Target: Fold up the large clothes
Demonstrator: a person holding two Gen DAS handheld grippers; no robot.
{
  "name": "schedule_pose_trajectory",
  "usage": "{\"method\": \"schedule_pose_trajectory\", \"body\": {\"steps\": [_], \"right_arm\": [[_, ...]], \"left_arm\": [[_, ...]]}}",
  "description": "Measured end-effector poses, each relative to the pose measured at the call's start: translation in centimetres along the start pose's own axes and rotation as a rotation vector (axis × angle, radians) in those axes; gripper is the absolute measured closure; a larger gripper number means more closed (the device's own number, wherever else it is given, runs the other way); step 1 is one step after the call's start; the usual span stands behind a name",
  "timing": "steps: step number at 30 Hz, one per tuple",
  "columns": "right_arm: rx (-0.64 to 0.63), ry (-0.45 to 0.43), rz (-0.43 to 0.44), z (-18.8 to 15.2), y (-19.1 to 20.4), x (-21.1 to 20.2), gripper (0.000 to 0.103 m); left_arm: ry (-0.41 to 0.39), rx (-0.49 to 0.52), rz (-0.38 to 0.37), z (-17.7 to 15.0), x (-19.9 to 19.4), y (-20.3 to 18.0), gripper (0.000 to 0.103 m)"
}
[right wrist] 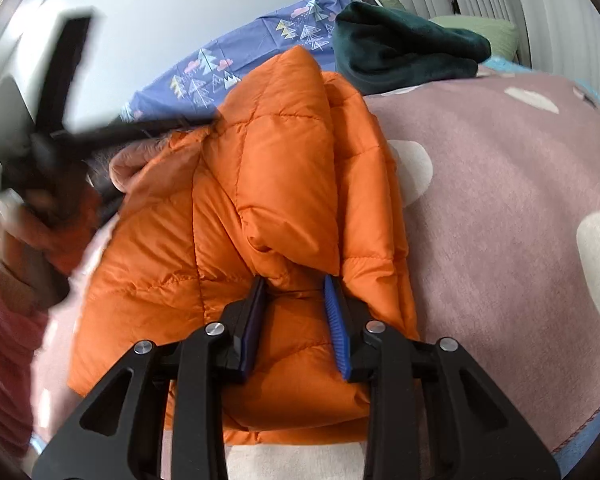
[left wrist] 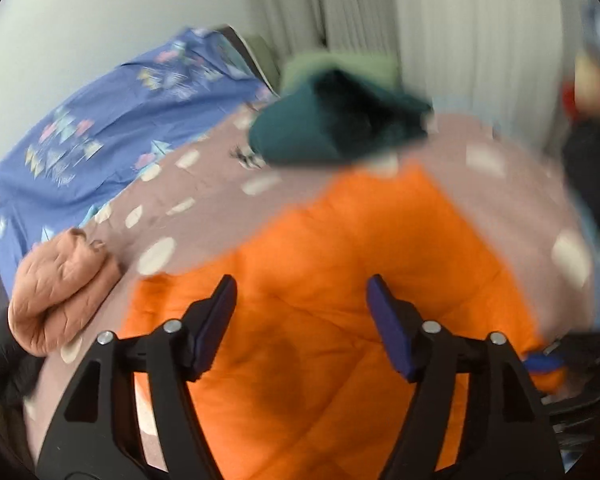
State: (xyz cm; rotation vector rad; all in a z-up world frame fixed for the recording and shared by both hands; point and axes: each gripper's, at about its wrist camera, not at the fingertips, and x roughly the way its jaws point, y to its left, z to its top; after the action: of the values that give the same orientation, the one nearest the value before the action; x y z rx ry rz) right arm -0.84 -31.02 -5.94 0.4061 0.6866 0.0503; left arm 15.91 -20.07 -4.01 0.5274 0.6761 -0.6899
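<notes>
An orange quilted puffer jacket (right wrist: 228, 240) lies on the pink spotted blanket (right wrist: 500, 184), folded lengthwise into a long bundle. It also shows in the left wrist view (left wrist: 340, 264), blurred. My right gripper (right wrist: 296, 292) is closed down on a raised fold of the jacket, fabric between its blue pads. My left gripper (left wrist: 300, 292) is open and empty, held above the jacket. In the right wrist view the left gripper (right wrist: 60, 132) appears blurred at the far left, in the person's hand.
A dark teal folded garment (left wrist: 332, 128) lies at the far end of the bed, also in the right wrist view (right wrist: 404, 48). A peach garment (left wrist: 60, 288) lies bunched at the left. A blue tree-print sheet (left wrist: 100, 132) covers the far left. Curtains hang behind.
</notes>
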Motion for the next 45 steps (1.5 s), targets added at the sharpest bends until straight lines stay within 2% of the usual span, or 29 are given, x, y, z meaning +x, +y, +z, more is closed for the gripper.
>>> {"method": "schedule_pose_trajectory", "body": {"steps": [1, 3, 7, 8, 10, 11, 13, 16, 21, 25, 28, 36, 38, 42, 45], "right_arm": [[0.038, -0.007, 0.022, 0.1, -0.6, -0.8, 0.071], [0.085, -0.043, 0.052, 0.1, -1.3, -3.0, 0.067], [0.100, -0.133, -0.007, 0.7, -2.6, -7.2, 0.032], [0.105, -0.122, 0.002, 1.0, -3.0, -7.3, 0.028], [0.139, -0.058, 0.054, 1.2, -3.7, -6.3, 0.013], [0.177, -0.014, 0.079, 1.1, -4.0, -5.3, 0.012], [0.247, 0.073, 0.119, 0.6, -4.1, -3.2, 0.012], [0.272, 0.146, 0.180, 0.3, -3.7, -0.9, 0.012], [0.254, 0.144, 0.142, 1.8, -2.8, 1.1, 0.012], [0.234, 0.139, 0.096, 1.9, -2.7, 1.7, 0.036], [0.241, 0.134, 0.089, 1.6, -2.8, 1.7, 0.045], [0.207, 0.110, 0.052, 0.6, -2.4, 1.1, 0.046], [0.205, 0.102, 0.053, 0.2, -2.4, 0.9, 0.046], [0.194, 0.079, 0.048, -0.3, -2.0, 0.9, 0.047], [0.194, 0.074, 0.050, -0.3, -2.0, 0.8, 0.047]], "left_arm": [[0.024, 0.015, 0.015, -0.7, 1.5, -0.7, 0.032], [0.012, -0.014, 0.002, -1.5, 2.7, -1.0, 0.033], [0.025, -0.025, -0.028, -1.8, 3.0, -0.6, 0.033], [0.025, -0.028, -0.029, -1.8, 3.0, -0.5, 0.033], [0.023, -0.026, -0.024, -1.7, 3.0, -0.7, 0.033], [0.021, -0.027, -0.023, -1.8, 3.0, -0.6, 0.033], [0.015, -0.030, -0.022, -2.0, 2.6, -0.9, 0.033], [0.009, -0.040, -0.035, -2.2, 2.3, -0.6, 0.033], [0.007, -0.044, -0.038, -2.2, 2.3, -0.5, 0.033], [0.006, -0.047, -0.039, -2.1, 2.4, -0.5, 0.033], [0.004, -0.042, -0.036, -2.0, 2.4, -0.5, 0.033], [-0.022, -0.061, -0.023, -2.1, 2.0, -0.6, 0.032], [-0.037, -0.107, -0.017, -2.1, 0.9, 0.0, 0.029], [-0.121, -0.312, -0.080, -3.5, -3.2, 3.1, 0.025], [-0.141, -0.394, -0.062, -5.6, -5.0, 5.3, 0.020]]}}
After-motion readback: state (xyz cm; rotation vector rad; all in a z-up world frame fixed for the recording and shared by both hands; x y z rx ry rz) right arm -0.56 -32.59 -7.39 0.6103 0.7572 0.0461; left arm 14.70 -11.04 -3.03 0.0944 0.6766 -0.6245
